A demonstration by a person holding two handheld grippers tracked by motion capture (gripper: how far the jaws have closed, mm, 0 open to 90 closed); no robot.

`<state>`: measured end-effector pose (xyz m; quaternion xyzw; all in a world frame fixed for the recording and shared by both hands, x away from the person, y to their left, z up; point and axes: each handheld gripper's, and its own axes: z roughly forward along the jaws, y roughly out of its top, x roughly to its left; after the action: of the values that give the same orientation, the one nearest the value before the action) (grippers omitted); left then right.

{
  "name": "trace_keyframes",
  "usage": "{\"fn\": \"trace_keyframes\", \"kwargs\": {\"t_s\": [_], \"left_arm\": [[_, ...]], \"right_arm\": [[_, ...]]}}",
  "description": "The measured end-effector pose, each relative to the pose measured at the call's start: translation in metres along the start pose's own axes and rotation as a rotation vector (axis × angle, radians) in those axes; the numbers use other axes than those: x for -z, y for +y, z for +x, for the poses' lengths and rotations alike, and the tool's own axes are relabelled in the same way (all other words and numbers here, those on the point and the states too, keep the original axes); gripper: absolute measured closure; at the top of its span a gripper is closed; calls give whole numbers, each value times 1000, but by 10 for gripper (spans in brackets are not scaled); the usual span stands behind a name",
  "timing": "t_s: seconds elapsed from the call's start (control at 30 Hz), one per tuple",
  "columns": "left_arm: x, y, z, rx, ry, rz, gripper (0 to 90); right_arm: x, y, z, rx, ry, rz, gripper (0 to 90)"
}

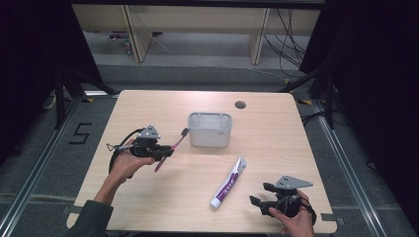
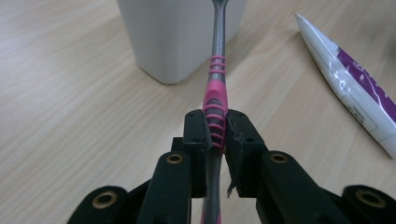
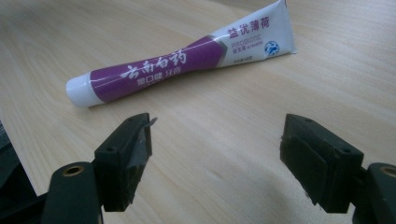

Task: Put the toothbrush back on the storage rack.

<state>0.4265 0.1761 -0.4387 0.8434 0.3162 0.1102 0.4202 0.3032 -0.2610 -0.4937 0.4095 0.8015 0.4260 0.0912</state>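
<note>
While the left gripper (image 1: 165, 150) is clamped on the stiff, light pink-and-grey plastic toothbrush (image 2: 215, 100) mid-handle, near-left of the translucent white plastic cup (image 1: 209, 129), right gripper (image 1: 261, 199) gapes w/ nothing held.

Your left gripper (image 1: 165, 150) sits in your left hand (image 1: 129, 159) at the left of the high view, forearm angling up from the bottom edge, jaws clamped tight and pointing right. Your right gripper (image 1: 257, 193) rests low at the near right in your right hand (image 1: 295, 217), jaws spread wide, pointing left.
</note>
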Motion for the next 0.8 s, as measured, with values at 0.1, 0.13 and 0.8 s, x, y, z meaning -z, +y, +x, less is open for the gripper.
{"fn": "trace_keyframes", "kwargs": {"t_s": [0.1, 0.13, 0.8], "left_arm": [[3, 2, 3, -4, 24, -16, 786], [3, 2, 2, 14, 28, -40, 786], [5, 37, 0, 92, 102, -223, 786]], "right_arm": [[0, 0, 0, 5, 1, 1, 259], [0, 0, 0, 8, 0, -1, 259], [0, 0, 0, 8, -4, -14, 259]]}}
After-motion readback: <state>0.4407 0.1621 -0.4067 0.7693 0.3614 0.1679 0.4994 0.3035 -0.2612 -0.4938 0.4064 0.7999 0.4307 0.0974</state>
